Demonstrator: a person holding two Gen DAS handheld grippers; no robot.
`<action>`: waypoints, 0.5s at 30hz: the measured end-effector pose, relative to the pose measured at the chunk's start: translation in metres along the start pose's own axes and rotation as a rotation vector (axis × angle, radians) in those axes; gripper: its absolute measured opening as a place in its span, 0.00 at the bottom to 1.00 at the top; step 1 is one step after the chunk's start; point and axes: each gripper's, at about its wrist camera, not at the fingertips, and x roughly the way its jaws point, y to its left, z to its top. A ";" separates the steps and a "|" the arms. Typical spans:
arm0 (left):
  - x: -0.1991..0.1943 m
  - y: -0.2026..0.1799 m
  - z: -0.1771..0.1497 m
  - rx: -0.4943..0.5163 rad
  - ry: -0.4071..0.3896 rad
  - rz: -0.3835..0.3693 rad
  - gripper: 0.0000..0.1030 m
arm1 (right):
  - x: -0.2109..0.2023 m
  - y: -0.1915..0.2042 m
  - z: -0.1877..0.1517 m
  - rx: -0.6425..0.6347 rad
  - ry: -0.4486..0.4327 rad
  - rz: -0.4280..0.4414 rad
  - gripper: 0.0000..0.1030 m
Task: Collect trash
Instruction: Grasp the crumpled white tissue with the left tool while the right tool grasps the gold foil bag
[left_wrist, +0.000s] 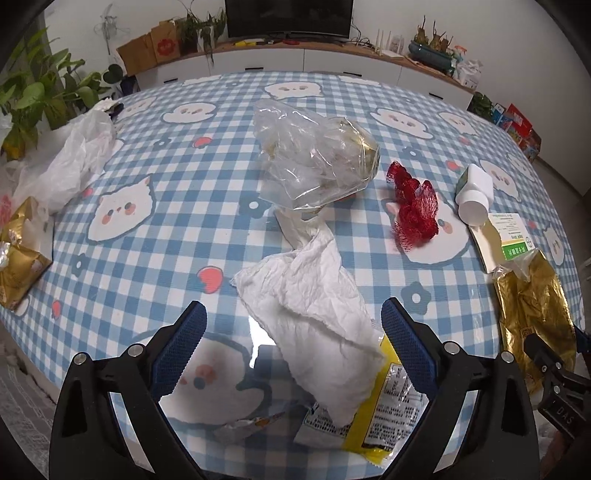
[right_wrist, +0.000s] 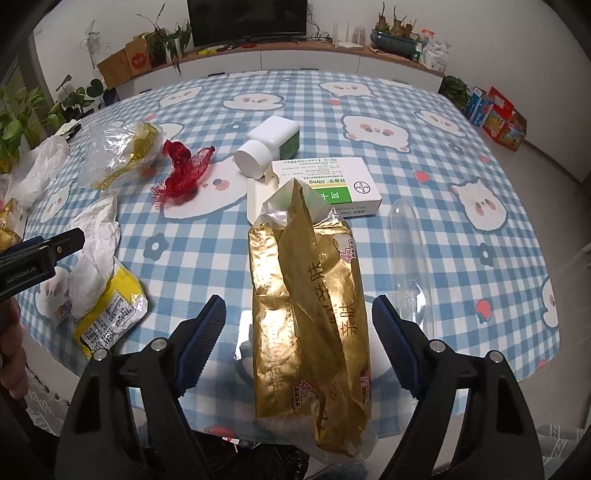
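Note:
Trash lies scattered on a blue checked tablecloth (left_wrist: 155, 258). My left gripper (left_wrist: 293, 332) is open, its jaws either side of a crumpled white tissue (left_wrist: 310, 302) that lies over a yellow snack wrapper (left_wrist: 384, 417). My right gripper (right_wrist: 299, 325) is open around a long gold foil wrapper (right_wrist: 306, 317). Beyond lie a clear plastic bag (left_wrist: 317, 158), a red mesh net (left_wrist: 413, 206), a white pill bottle (right_wrist: 269, 144) and a green-and-white medicine box (right_wrist: 332, 188).
A white plastic bag (left_wrist: 74, 158) and another gold wrapper (left_wrist: 18, 254) lie at the table's left edge. A clear plastic piece (right_wrist: 410, 258) lies right of the gold wrapper. Potted plants stand left; a cabinet with a TV stands behind.

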 end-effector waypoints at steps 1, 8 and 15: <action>0.005 -0.001 0.002 0.000 0.009 0.005 0.89 | 0.002 0.000 0.001 0.001 0.006 0.001 0.72; 0.033 -0.003 0.010 -0.005 0.054 0.033 0.83 | 0.016 0.001 0.005 0.006 0.054 0.013 0.56; 0.042 -0.004 0.008 -0.014 0.095 0.019 0.62 | 0.026 0.005 0.003 -0.011 0.092 0.026 0.36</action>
